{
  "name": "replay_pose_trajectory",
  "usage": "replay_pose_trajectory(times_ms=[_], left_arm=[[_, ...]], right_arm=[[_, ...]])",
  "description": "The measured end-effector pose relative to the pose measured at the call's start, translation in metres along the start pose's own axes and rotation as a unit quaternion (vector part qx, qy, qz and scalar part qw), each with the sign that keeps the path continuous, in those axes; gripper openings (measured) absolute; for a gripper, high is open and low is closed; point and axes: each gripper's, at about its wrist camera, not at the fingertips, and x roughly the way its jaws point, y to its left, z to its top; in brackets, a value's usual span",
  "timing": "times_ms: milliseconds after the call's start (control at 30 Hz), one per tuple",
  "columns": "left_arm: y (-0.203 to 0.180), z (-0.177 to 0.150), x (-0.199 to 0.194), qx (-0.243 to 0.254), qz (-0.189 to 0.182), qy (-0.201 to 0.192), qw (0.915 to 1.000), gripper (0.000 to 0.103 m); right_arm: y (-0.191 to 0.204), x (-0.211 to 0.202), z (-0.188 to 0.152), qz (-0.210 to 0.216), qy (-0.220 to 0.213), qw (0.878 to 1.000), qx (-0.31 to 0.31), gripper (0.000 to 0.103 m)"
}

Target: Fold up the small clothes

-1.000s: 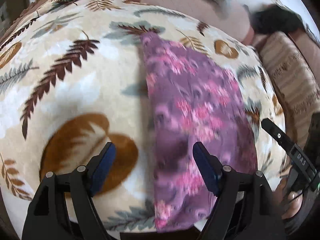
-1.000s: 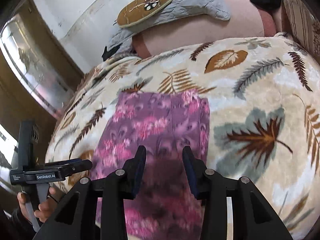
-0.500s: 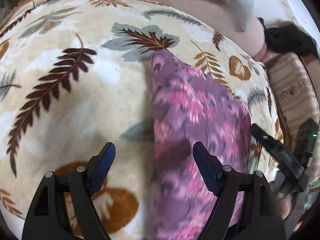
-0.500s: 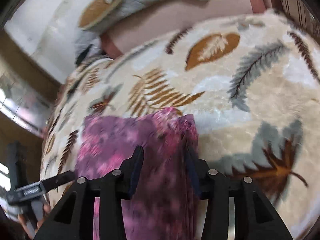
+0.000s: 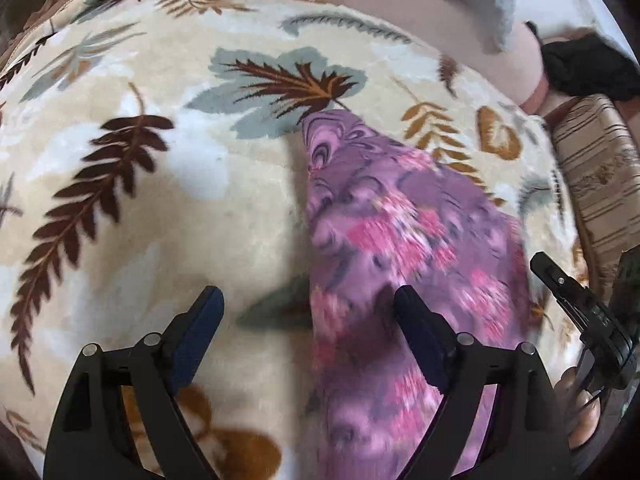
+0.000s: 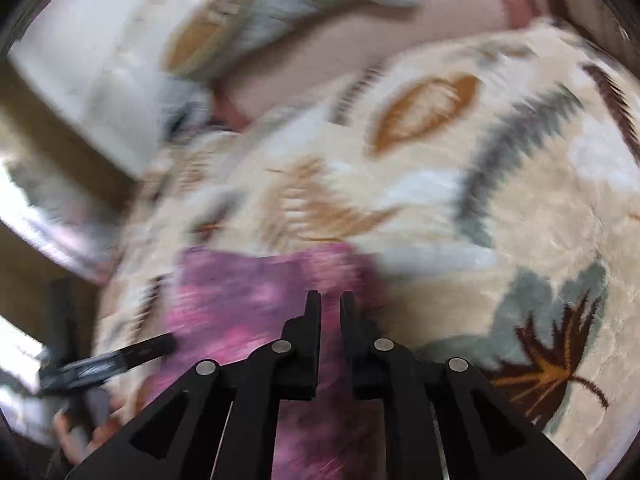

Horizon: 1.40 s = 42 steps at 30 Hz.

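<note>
On the plush leaf-print blanket (image 5: 152, 208) we see the purple floral garment (image 5: 400, 248), a thin folded strip tapering toward 12 o'clock. Our left tool (image 5: 308, 320) gapes wide over its left edge. Our right tool (image 6: 330, 308), fingers nearly together, may pinch the garment's far hem; blur keeps us from telling. At 3 o'clock lies a striped cushion (image 5: 600, 184).

Both wrist views look down and forward, close above the leaf-print blanket (image 5: 168, 216). The left view faces the purple garment (image 5: 400, 248) from its left edge; the right, blurred, from its right edge. Both share the garment.
</note>
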Motion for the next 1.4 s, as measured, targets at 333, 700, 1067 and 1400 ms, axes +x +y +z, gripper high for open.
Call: replay_pose_trajectory(times_ms=[333,700,1067,1400], left_arm=[[-0.013,-0.046,-0.014,0.039,0.015,0.01,0.9991,0.088],[-0.022,-0.093,-0.024,0.074,0.029,0.016,0.9967,0.09],[-0.021,-0.116,-0.019,0.092,0.052,0.02,0.9943,0.093],[-0.013,-0.093,-0.032,0.063,0.052,0.004,0.9967,0.093]], right_arm=[[0.029,0.008,-0.043,-0.041,0.073,0.994,-0.069,0.041],[0.012,-0.031,-0.083,-0.075,0.101,0.989,-0.079,0.056],[-0.004,-0.044,-0.108,-0.111,0.113,0.985,-0.066,0.062],[0.011,-0.039,-0.07,-0.058,0.056,0.997,-0.021,0.063]])
